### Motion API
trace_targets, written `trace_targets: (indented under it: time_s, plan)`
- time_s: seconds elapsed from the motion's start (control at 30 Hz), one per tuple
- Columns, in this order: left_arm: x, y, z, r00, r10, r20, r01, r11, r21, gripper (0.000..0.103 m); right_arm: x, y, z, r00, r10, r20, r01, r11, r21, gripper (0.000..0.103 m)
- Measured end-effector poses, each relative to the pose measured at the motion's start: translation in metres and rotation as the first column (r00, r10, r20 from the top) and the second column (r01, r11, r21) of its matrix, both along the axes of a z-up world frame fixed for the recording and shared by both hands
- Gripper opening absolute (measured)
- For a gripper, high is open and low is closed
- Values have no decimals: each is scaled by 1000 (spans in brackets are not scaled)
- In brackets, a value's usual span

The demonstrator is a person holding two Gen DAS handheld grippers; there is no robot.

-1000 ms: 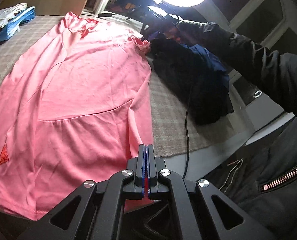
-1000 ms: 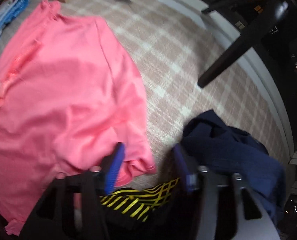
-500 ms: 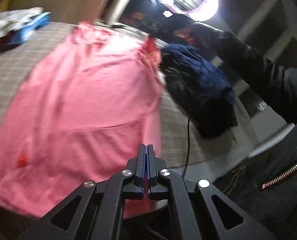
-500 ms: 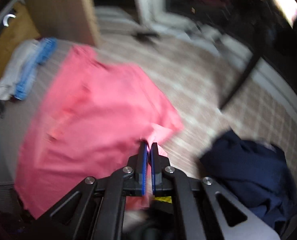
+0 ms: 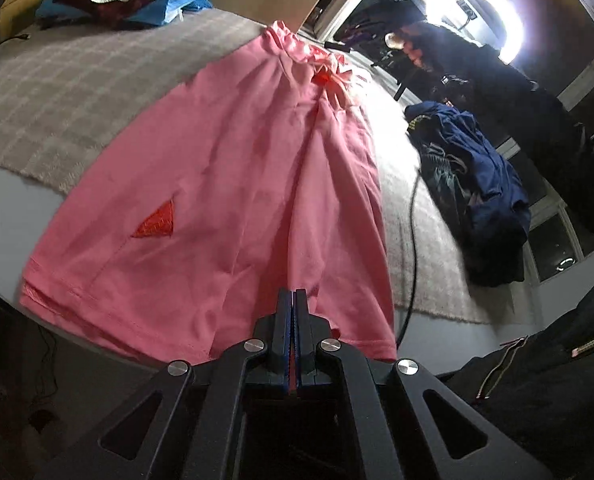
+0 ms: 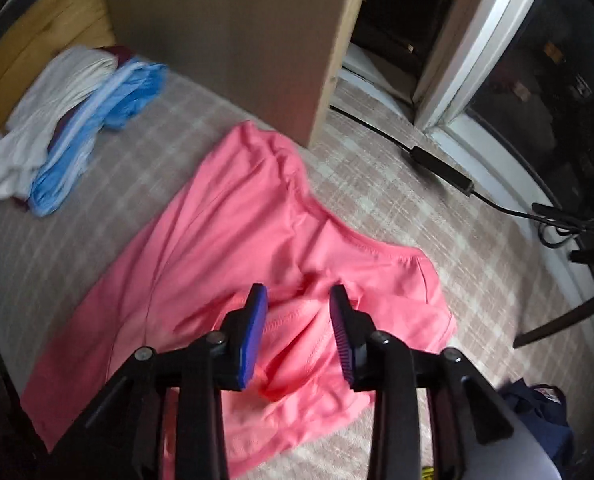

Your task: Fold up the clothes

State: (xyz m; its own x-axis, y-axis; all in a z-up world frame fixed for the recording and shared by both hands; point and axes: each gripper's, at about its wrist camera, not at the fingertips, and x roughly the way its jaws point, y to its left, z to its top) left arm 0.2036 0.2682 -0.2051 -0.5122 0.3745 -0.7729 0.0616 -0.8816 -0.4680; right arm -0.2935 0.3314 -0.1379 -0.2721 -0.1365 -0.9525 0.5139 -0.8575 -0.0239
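- Right gripper [image 6: 299,332] now open again above pink shirt [image 6: 233,248], after clamping its sleeve.
- Sleeve [image 6: 297,332] now folded inward onto shirt.

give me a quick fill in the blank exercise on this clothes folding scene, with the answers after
1. The left tool is ____ on the hem of the pink shirt.
2. The right tool hangs over the shirt with its jaws ____.
3. The patch on the shirt is shaped like a ____.
4. The crumpled garment lying beside the pink shirt is dark ____.

Missing words: shut; open; triangle; blue
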Motion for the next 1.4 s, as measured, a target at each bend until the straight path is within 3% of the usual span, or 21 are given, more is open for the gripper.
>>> trace_targets:
  time_s: [0.1, 0.27, 0.33, 0.4, 0.43, 0.57, 0.8, 0.87, 1.0, 1.1, 1.2, 1.27, 1.33, 1.37, 1.4]
  plan:
    - [0, 1, 0, 1000, -11, -5, 11, 1000, 10, 0, 32, 14, 1, 999, 8, 38, -7, 999, -46, 32]
    - [-4, 9, 1, 998, -57, 4, 57, 998, -22, 0, 66, 11, -40, 994, 35, 106, -33, 999, -22, 33]
    - [-4, 6, 1, 999, -46, 19, 46, 999, -22, 1, 71, 10, -49, 986, 29, 165, -9, 992, -125, 33]
    - [-1, -1, 3, 999, -16, 35, 18, 999, -41, 1, 89, 13, -36, 978, 68, 198, -6, 954, -300, 33]
    - [3, -6, 5, 999, -6, 37, 8, 998, -59, 1, 102, 17, -27, 980, 85, 179, -19, 939, -344, 33]
    - [16, -18, 14, 1000, 12, 28, -8, 993, -118, 1, 199, 31, 3, 989, 138, 49, -122, 961, -248, 33]
    - [10, -1, 24, 994, -108, -16, 104, 983, -153, 2, 382, 34, -37, 967, 229, 113, -186, 935, -304, 33]
    - [6, 11, 22, 984, -176, -17, 169, 965, -198, 11, 421, 25, -46, 966, 243, 91, -206, 931, -303, 33]
    - [7, 26, 14, 961, -276, 23, 270, 917, -295, 12, 461, 12, -62, 967, 242, 77, -206, 925, -318, 33]
    - [5, 31, 11, 947, -320, 29, 310, 888, -340, 20, 474, 5, -67, 973, 230, 7, -220, 941, -256, 33]
    - [2, 36, 8, 931, -363, 37, 348, 855, -384, 23, 472, 4, -68, 979, 201, 13, -189, 937, -294, 33]
    - [0, 40, 7, 920, -390, 44, 373, 831, -413, 23, 472, 5, -71, 981, 193, 4, -185, 945, -271, 33]
    - [-1, 43, 5, 907, -418, 51, 396, 806, -441, 18, 473, 7, -72, 983, 183, -12, -179, 946, -269, 33]
    - [-4, 43, 4, 908, -417, 47, 394, 808, -438, 3, 473, 9, -72, 984, 178, -17, -176, 947, -270, 33]
    - [-6, 42, 5, 909, -416, 41, 393, 817, -422, 1, 472, 8, -72, 984, 176, -24, -176, 947, -270, 33]
